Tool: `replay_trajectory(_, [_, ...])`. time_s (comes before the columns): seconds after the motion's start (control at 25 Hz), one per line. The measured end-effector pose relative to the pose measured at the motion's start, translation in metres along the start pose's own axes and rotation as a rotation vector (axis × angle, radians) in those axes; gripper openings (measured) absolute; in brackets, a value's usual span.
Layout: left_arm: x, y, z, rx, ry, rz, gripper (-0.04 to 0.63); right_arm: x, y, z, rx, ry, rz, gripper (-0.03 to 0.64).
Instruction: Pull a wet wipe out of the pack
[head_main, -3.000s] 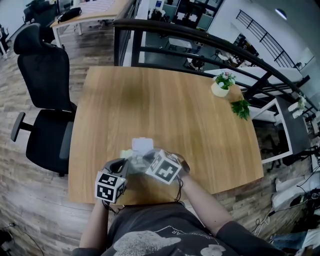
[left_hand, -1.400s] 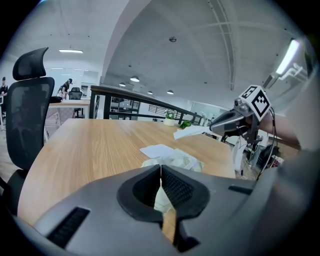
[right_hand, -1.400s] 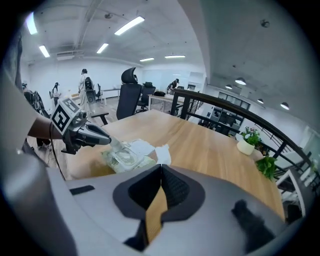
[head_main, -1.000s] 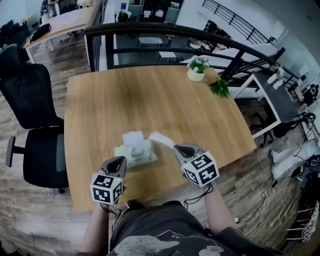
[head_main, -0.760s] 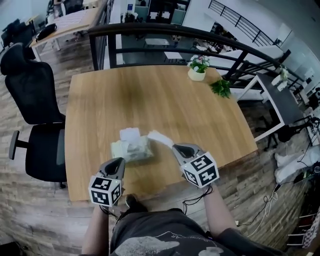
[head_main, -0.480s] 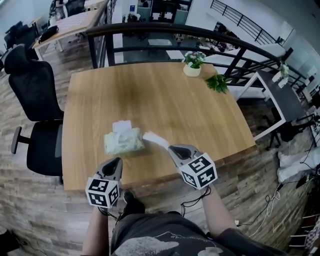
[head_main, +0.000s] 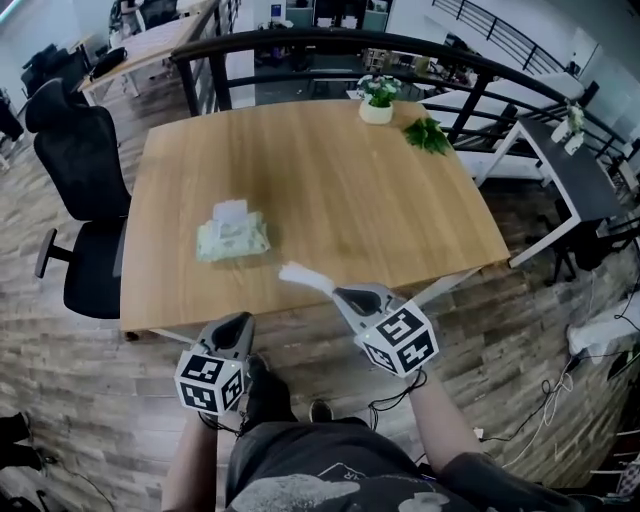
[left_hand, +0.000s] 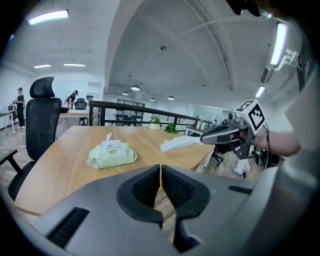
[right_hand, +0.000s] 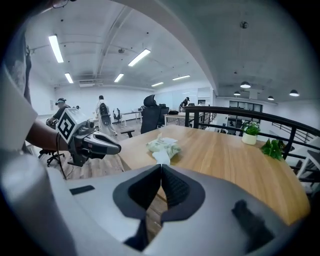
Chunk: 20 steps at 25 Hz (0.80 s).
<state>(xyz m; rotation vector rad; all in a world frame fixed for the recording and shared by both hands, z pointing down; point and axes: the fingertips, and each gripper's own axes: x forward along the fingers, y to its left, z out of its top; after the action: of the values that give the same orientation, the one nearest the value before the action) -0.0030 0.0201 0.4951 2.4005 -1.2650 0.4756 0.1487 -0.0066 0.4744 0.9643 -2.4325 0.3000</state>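
Note:
The pale green wet-wipe pack (head_main: 232, 236) lies on the wooden table (head_main: 340, 180), left of middle, with a white tab sticking up from its top. My right gripper (head_main: 335, 292) is shut on a white wipe (head_main: 303, 277) that hangs free of the pack, over the table's near edge. In the right gripper view the wipe (right_hand: 161, 157) juts out past the closed jaws toward the pack (right_hand: 162, 146). My left gripper (head_main: 243, 321) is shut with nothing in it, below the table's near edge and well back from the pack (left_hand: 112, 154).
A small potted plant (head_main: 377, 100) and a green sprig (head_main: 428, 135) sit at the table's far edge. A black office chair (head_main: 85, 170) stands to the left. A dark railing (head_main: 300, 45) runs behind the table. Wooden floor lies under both grippers.
Both grippers have drawn back from the table toward the person, off its near edge. The wipe stays in the right gripper. The pack stays put and now looks farther away.

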Motion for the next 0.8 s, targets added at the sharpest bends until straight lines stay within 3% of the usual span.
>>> replay_trajectory(0.16, [-0.018, -0.027, -0.01, -0.041, -0.018, 0.036, 0.02, -0.026, 0.016, -0.018, 0.001, -0.014, 0.013, 0.023])
replay_trajectory(0.4, [-0.032, -0.066, -0.022, -0.036, -0.02, 0.041, 0.02, -0.055, 0.029, -0.035, -0.022, -0.017, 0.031, 0.023])
replay_trajectory(0.8, [-0.036, -0.082, -0.025, -0.007, -0.024, 0.036, 0.02, -0.07, 0.032, -0.041, -0.004, -0.039, 0.029, 0.023])
